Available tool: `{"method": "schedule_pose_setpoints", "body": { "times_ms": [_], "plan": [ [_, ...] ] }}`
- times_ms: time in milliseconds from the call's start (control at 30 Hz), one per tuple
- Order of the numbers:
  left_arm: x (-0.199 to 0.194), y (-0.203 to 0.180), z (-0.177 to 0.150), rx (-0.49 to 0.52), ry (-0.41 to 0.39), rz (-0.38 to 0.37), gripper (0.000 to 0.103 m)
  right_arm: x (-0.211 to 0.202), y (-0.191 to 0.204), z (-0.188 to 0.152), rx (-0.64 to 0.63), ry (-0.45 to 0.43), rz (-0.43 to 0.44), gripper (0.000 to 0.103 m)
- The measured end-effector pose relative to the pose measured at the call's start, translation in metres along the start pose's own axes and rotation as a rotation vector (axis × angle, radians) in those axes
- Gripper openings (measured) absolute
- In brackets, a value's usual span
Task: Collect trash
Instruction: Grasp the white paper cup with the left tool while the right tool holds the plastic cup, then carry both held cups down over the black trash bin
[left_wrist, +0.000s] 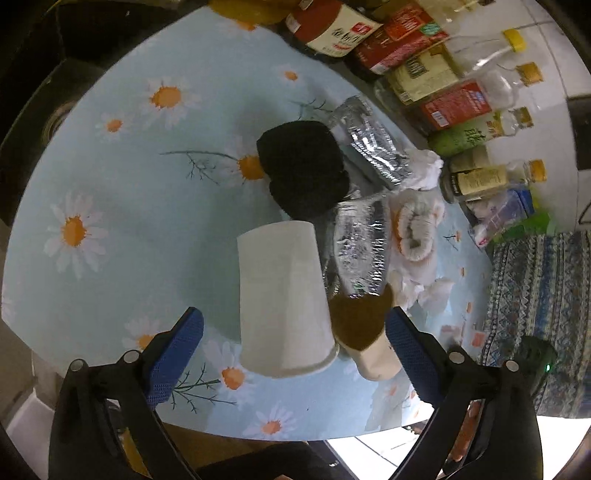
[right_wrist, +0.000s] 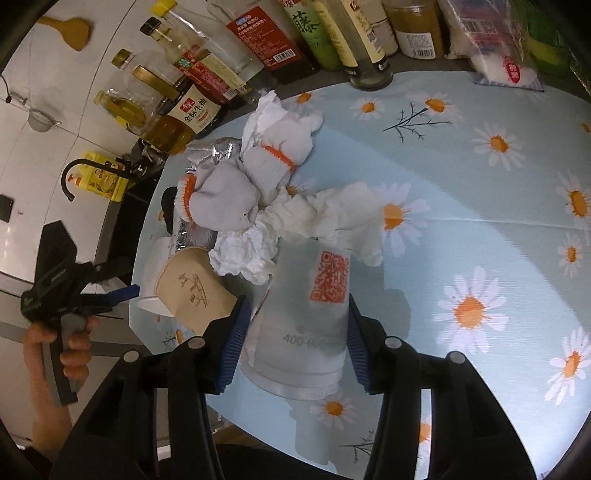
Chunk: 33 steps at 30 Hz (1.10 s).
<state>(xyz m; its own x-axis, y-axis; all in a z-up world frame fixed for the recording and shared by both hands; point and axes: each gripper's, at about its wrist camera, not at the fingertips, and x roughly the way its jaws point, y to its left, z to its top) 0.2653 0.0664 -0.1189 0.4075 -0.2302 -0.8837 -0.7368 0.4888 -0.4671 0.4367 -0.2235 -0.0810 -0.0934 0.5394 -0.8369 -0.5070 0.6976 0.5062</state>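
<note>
In the left wrist view a white paper cup (left_wrist: 282, 299) lies on its side between the open fingers of my left gripper (left_wrist: 293, 349), with a brown paper cup (left_wrist: 364, 338) beside it at the right finger. In the right wrist view a frosted plastic cup (right_wrist: 308, 321) with an orange QR code sits upside down between the fingers of my right gripper (right_wrist: 295, 343), which close on its sides. Crumpled white tissues (right_wrist: 295, 225), grey socks with orange trim (right_wrist: 225, 199) and silver foil wrappers (left_wrist: 364, 247) lie in a pile behind the cups. The brown cup (right_wrist: 195, 291) lies left of the right gripper.
The table has a light blue daisy-print cloth (left_wrist: 122, 192). A black cloth item (left_wrist: 303, 166) lies mid-table. Sauce bottles and cartons (left_wrist: 436, 70) line the far edge. The left gripper and the hand holding it (right_wrist: 62, 295) show at the left of the right wrist view.
</note>
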Motion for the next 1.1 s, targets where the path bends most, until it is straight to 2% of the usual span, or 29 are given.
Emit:
{"method": "schedule_pose_setpoints", "body": {
  "times_ms": [233,367,400,433,533,667,1100],
  "plan": [
    [0.021,-0.003,0.008,0.014,0.045,0.066,0.083,-0.018,-0.009,-0.004,-0.008,-0.024,0.023,0.05],
    [0.031,-0.001,0.008,-0.014,0.062,0.092,0.079,-0.025,-0.018,-0.01,-0.003,-0.037,0.012,0.051],
    [0.033,-0.001,0.007,-0.015,0.067,0.096,0.077,-0.026,-0.021,-0.013,0.002,-0.038,0.016,0.051],
    [0.037,-0.002,0.006,-0.013,0.078,0.102,0.07,-0.026,-0.023,-0.014,0.004,-0.037,0.02,0.051],
    [0.047,-0.004,0.004,-0.012,0.108,0.116,0.062,-0.026,-0.027,-0.019,-0.003,-0.035,0.027,0.051],
    [0.046,-0.007,0.0,0.001,0.077,0.133,0.061,-0.024,-0.029,-0.024,-0.004,-0.027,0.024,0.051],
    [0.008,0.006,-0.012,0.063,0.013,0.098,0.061,-0.027,-0.001,-0.05,-0.032,-0.045,0.014,0.051]
  ]
}}
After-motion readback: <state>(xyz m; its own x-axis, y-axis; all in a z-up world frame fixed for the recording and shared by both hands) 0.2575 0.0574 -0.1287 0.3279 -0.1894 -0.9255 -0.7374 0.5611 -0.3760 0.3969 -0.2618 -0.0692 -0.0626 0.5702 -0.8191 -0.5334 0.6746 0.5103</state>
